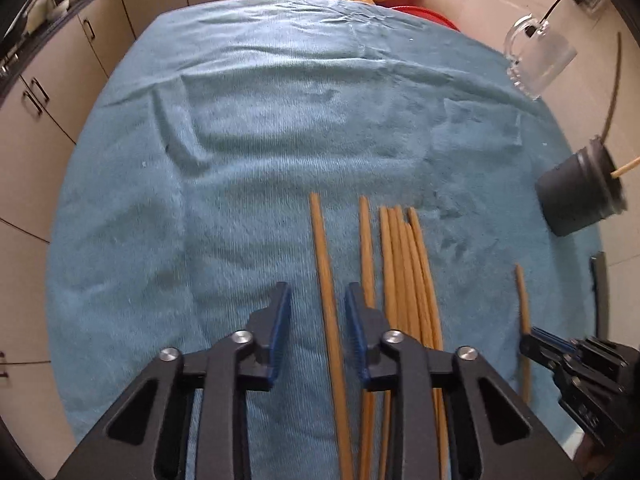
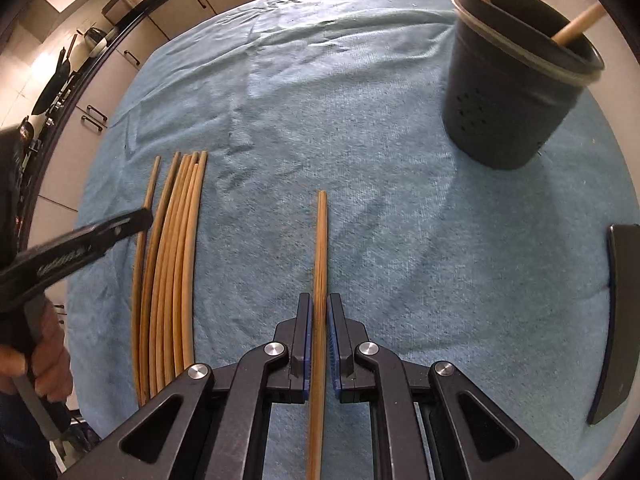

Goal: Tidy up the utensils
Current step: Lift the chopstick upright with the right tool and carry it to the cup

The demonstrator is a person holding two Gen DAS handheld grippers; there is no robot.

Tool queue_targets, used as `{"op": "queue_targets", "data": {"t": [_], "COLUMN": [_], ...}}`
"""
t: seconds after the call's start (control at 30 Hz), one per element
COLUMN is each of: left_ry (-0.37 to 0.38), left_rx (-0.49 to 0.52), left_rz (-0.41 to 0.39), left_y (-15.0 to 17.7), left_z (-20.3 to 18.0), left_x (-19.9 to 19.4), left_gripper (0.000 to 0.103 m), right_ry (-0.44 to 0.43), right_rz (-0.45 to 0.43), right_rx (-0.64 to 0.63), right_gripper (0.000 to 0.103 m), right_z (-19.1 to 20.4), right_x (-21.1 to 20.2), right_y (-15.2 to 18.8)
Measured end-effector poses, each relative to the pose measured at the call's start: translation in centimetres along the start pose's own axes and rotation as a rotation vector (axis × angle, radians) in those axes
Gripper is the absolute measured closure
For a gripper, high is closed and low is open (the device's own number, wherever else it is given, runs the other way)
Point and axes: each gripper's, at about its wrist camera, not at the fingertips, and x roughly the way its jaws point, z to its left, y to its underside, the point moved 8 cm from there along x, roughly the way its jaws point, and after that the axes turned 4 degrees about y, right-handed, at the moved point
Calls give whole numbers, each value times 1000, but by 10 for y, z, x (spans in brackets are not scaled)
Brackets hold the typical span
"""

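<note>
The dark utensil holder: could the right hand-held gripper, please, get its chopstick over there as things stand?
Probably yes: the right hand-held gripper is shut on one chopstick, and only bare blue towel lies between it and the dark utensil holder, whose mouth is open.

No text, label, brand or number can be read anywhere.

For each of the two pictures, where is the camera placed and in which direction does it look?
Left wrist view: sits on the left claw, looks steeply down on the blue towel; its jaws straddle one chopstick without touching; the right claw shows at the right edge.
Right wrist view: sits on the right claw, looks down; jaws shut on a lone chopstick; the left claw and a hand show at left.
Both share the towel, the chopstick bundle and the dark holder.
</note>
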Motion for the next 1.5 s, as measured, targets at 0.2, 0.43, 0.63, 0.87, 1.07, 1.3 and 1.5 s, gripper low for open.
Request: {"op": "queue_targets", "data": {"t": [0.2, 0.43, 0.63, 0.87, 1.07, 1.3, 1.5], "left_ry": [-16, 59, 82, 93, 96, 86, 79], "left_rx": [-32, -56, -58, -53, -55, -58, -64], "left_rz": [-29, -113, -216, -306, -346, -385, -399], "left_y": [0, 13, 19, 24, 37, 49, 57], "left_z": [9, 14, 10, -2, -9, -15, -16], "left_x": [-3, -36, -88, -133, -157, -178, -186], "left_gripper": [96, 97, 97, 97, 97, 97, 97], "right_ry": [-11, -55, -86, -111, -125, -138, -146], "right_rz": [1, -66, -130, -260, -317, -343, -349], "right_rx": [-1, 5, 21, 2, -35, -67, -77], "right_gripper": [96, 96, 96, 96, 96, 96, 96], "right_z": [-3, -2, -2, 4, 12, 18, 15], "right_x": [0, -23, -51, -96, -122, -136, -143], "right_y": [2, -6, -10, -12, -5, 3, 8]}}
